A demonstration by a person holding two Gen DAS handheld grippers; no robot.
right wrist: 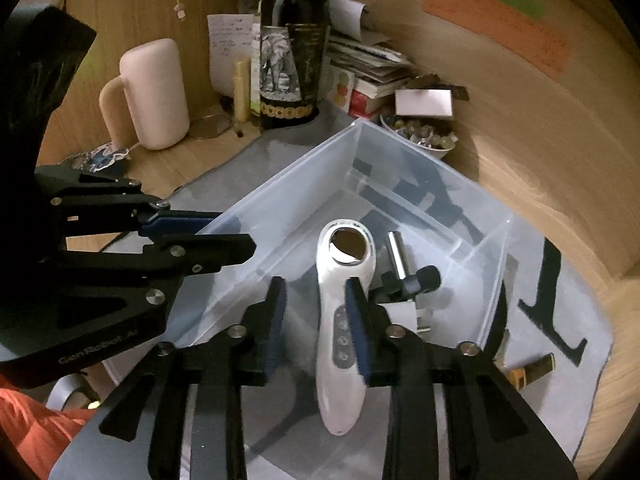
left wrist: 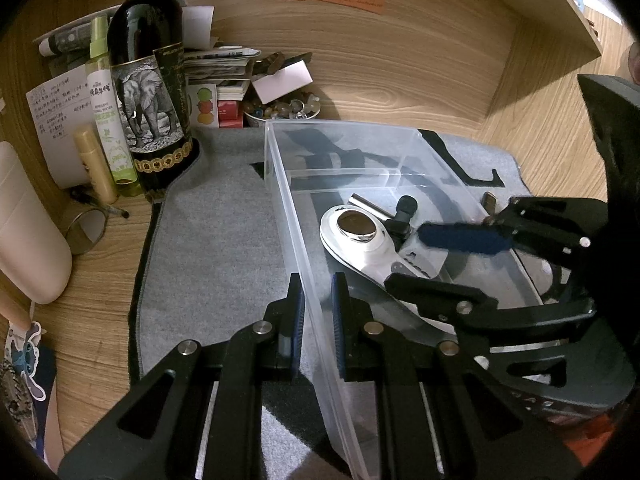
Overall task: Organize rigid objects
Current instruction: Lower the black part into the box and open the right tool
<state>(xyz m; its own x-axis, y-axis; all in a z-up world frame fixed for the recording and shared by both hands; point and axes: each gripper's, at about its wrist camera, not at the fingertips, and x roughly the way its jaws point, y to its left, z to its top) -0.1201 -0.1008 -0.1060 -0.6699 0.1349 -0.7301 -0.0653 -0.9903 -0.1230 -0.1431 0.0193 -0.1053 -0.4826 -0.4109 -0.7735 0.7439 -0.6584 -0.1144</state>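
A clear plastic bin (left wrist: 280,184) (right wrist: 288,192) stands on a grey mat (left wrist: 220,240). In it lie a white handheld device with a round metal head (left wrist: 356,232) (right wrist: 338,276), a silver cylinder (left wrist: 364,204) (right wrist: 398,252) and a small black knobbed piece (left wrist: 406,210) (right wrist: 420,280). My left gripper (left wrist: 318,316) (right wrist: 208,232) is shut on the bin's near side wall, one finger inside and one outside. My right gripper (right wrist: 318,320) (left wrist: 448,264) hangs inside the bin, open, straddling the device's handle. Its left pad stands clear of the handle.
A dark wine bottle (left wrist: 148,80), a green spray bottle (left wrist: 106,100), stacked papers and a bowl of beads (right wrist: 420,136) crowd the back corner. A pink mug (right wrist: 154,92) stands to the left. A small yellow and black item (right wrist: 536,368) lies on the mat beside the bin.
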